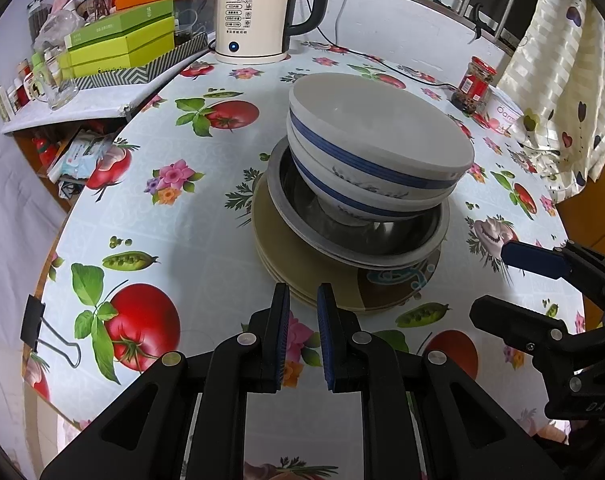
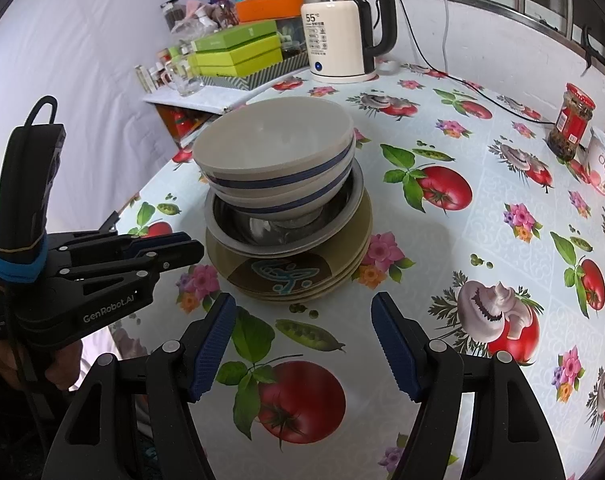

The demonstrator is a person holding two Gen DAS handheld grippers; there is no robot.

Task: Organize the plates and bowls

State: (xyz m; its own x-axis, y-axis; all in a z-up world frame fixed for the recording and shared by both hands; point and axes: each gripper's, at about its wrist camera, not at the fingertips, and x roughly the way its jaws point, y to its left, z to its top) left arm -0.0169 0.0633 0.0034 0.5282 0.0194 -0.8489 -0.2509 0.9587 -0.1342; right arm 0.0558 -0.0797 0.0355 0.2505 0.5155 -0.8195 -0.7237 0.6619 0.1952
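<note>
Bowls [image 1: 378, 152] stacked on plates [image 1: 302, 280]; left jaws nearly clenched, right jaws released, both angled down

A counter under a pale vinyl cloth printed with tomatoes and flowers [image 1: 206, 216] meets white walls [image 2: 82, 60]; a cream striped curtain [image 1: 562, 80] hangs far right.

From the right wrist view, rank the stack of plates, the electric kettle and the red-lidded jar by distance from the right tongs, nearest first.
1. Stack of plates: just ahead of the open right tongs, under the bowls.
2. Red-lidded jar: far right, by the table's edge.
3. Electric kettle: at the table's back, beyond the stack.
</note>
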